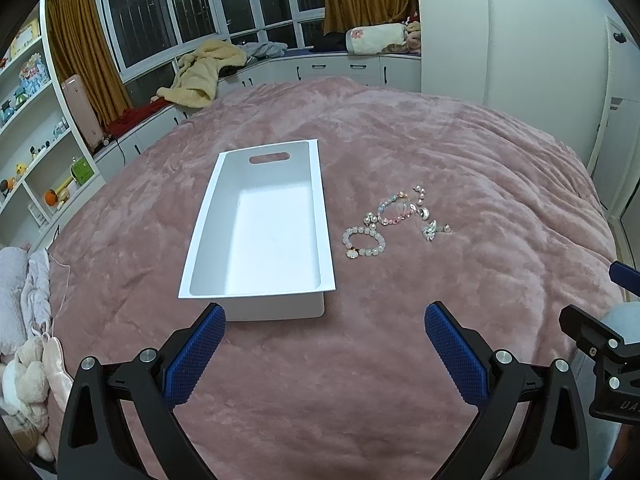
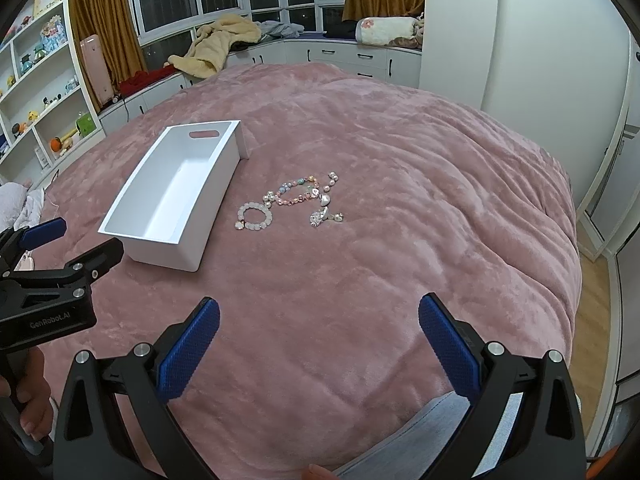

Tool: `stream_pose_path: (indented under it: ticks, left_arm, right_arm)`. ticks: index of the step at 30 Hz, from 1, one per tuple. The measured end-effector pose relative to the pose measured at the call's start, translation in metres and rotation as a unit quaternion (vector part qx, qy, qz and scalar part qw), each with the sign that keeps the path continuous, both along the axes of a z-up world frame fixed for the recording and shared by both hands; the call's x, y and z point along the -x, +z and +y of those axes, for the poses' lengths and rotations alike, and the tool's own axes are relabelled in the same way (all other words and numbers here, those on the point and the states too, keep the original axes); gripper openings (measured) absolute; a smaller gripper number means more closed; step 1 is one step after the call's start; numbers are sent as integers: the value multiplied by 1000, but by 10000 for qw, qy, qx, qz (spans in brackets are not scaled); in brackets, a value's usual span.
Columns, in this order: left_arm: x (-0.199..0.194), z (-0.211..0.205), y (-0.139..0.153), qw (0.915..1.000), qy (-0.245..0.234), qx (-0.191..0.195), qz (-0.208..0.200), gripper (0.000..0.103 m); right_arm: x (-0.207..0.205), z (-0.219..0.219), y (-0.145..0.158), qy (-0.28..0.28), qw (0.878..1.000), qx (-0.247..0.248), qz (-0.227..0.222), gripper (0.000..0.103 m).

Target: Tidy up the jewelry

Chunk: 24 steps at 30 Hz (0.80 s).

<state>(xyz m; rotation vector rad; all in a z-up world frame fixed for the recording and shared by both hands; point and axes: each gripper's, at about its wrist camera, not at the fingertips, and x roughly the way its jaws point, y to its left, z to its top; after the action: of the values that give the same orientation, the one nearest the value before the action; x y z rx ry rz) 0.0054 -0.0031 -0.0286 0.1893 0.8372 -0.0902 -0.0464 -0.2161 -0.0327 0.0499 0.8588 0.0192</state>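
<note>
Jewelry (image 2: 294, 202) on blanket (image 2: 380, 280), ahead and slightly left of right claw (image 2: 319, 326), nearer it than left claw (image 1: 325, 334); just right of bin (image 2: 168, 196). Both claws wide open, empty.

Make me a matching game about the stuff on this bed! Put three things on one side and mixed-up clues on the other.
Things:
1. white bin
2. pale bead bracelet
3. left gripper

Clues:
A. open, holding nothing
B. lies on the pink blanket just right of the bin
C. empty, with a handle slot at its far end

Pairs: 1-C, 2-B, 3-A
</note>
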Motion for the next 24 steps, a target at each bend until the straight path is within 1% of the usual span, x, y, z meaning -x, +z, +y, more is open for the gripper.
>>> stream_pose_path:
  ticks: [3,7,12,15,20,21,23,24]
  left_arm:
    - [-2,-2,-6,10000,-21,1,28,101]
    - [-10,-8,-13,9998,-154,148,50,101]
    - [-23,-27,-22,9980,-450,423,100,101]
    - [-34,-42,-30,9979,-480,426,123,101]
    - [-52,-65,-38,9966,-619,542,51,101]
    - [-57,-69,-41,9964,-638,551,28,101]
    - [-67,-76,-46,9958,-690,601,33,101]
    - [-73,-79,-50,9954,-706,642,19,101]
  right_arm:
    - [-3,-3,-4,32,10000,21,-7,98]
    - [-11,-13,-11,30,10000,48,-12,98]
    - [-27,-28,-20,-43,10000,13,51,98]
    - [-40,-36,-30,-10,9998,142,145,98]
    - [-81,-52,-52,10,9986,442,307,98]
    - [-91,-56,-56,-11,9984,446,361,98]
    - [-113,-64,-63,45,9989,253,383,98]
    - [-122,-65,-66,58,9987,256,439,98]
